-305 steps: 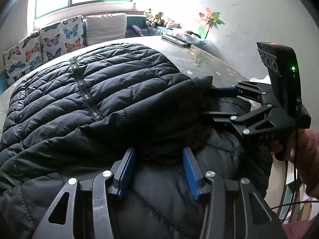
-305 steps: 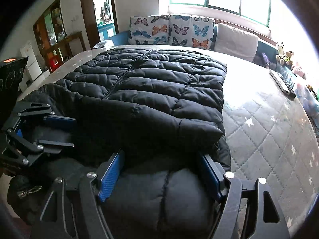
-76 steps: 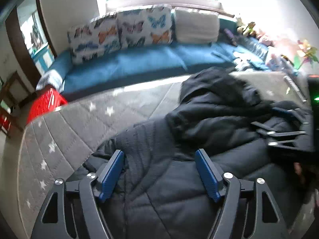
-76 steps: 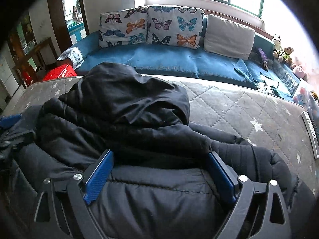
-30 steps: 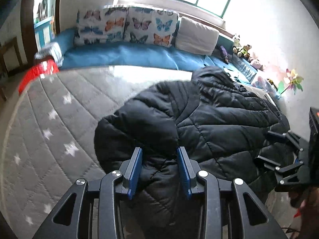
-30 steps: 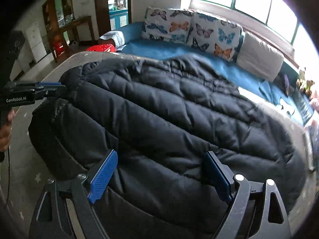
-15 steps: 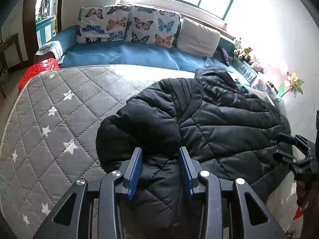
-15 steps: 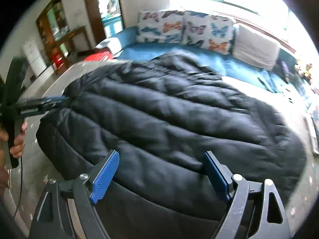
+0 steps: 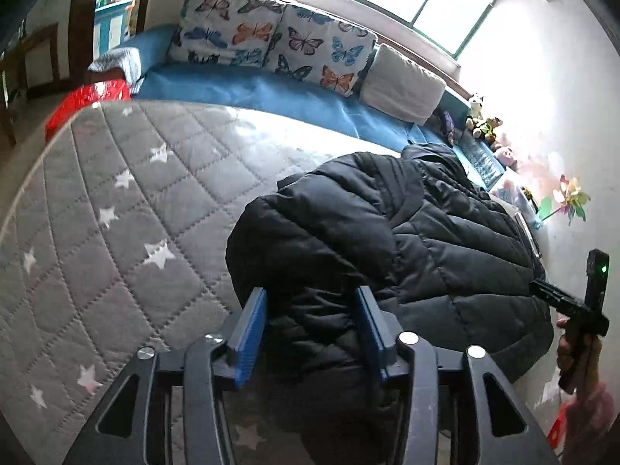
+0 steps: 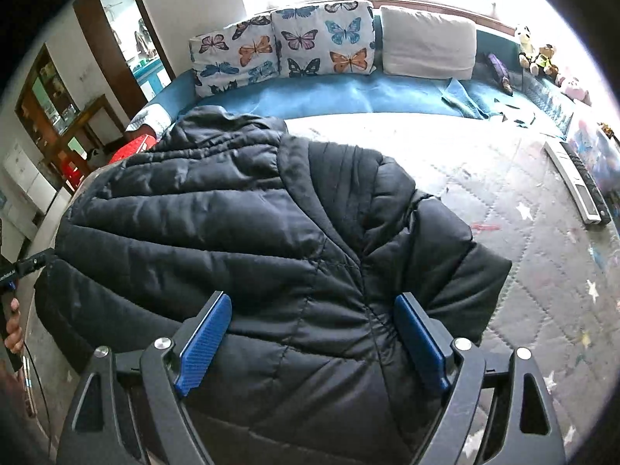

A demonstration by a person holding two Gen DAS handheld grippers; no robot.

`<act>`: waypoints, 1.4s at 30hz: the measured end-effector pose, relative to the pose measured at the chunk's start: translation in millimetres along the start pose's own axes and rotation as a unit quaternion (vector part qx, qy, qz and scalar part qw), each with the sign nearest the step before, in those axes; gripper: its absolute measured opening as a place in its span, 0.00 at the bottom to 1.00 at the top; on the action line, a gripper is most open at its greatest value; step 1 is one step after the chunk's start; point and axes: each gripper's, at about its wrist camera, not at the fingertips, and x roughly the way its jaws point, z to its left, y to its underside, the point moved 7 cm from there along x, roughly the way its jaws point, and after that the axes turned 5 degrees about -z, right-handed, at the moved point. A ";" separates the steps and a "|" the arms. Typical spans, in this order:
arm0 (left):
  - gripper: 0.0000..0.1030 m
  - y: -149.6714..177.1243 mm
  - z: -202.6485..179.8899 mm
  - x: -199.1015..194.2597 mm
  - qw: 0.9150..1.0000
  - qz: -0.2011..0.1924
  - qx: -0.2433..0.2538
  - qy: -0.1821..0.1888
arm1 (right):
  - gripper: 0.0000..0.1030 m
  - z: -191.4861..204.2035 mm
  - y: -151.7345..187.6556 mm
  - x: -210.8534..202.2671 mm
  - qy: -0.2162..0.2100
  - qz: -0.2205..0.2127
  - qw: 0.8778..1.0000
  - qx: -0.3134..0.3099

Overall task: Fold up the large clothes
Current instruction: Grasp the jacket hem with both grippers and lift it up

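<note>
Black jacket (image 10: 271,232) hides mattress (image 9: 116,193); left gripper (image 9: 310,321) jaws opening around fold, right gripper (image 10: 310,333) spread wide.

Black quilted jacket (image 10: 271,240) on grey diamond-stitched mattress (image 9: 116,201) with white stars. Far: blue sofa (image 10: 329,95), white cushions with multicoloured butterflies (image 10: 283,46), plain off-white cushion (image 10: 426,44). Red crate (image 9: 85,100) far left. Blue pads (image 10: 203,339), black gripper frames.

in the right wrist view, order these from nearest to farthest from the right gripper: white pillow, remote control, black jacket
1. black jacket: directly between the right gripper's jaws, bottom centre.
2. remote control: off to the right, on the grey mattress.
3. white pillow: at the back, on the blue sofa under the window.
</note>
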 end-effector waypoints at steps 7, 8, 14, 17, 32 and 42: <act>0.72 2.2 10.2 -1.2 0.999 0.003 -0.034 0.001 | 0.98 -0.6 0.7 -6.4 -0.004 -0.005 1.000 -0.020; 0.76 2.8 11.2 -3.4 0.999 0.002 -0.037 -0.001 | 0.98 1.0 0.6 -11.1 0.000 -0.006 1.000 -0.022; 0.81 8.8 6.3 -21.5 1.000 -0.008 -0.025 0.008 | 0.97 3.7 -0.6 -43.5 -0.014 -0.032 0.999 -0.017; 0.85 13.2 3.3 -30.3 0.999 -0.015 -0.025 0.028 | 0.97 -11.8 8.1 -56.7 -0.005 -0.035 0.999 -0.011; 0.92 21.7 -8.7 -10.9 0.992 0.000 -0.067 0.107 | 1.00 -59.3 48.8 -8.1 -0.166 0.031 0.975 0.146; 1.00 23.2 6.2 22.1 0.983 0.016 -0.131 0.126 | 1.00 -50.1 41.8 5.2 -0.206 0.040 0.967 0.145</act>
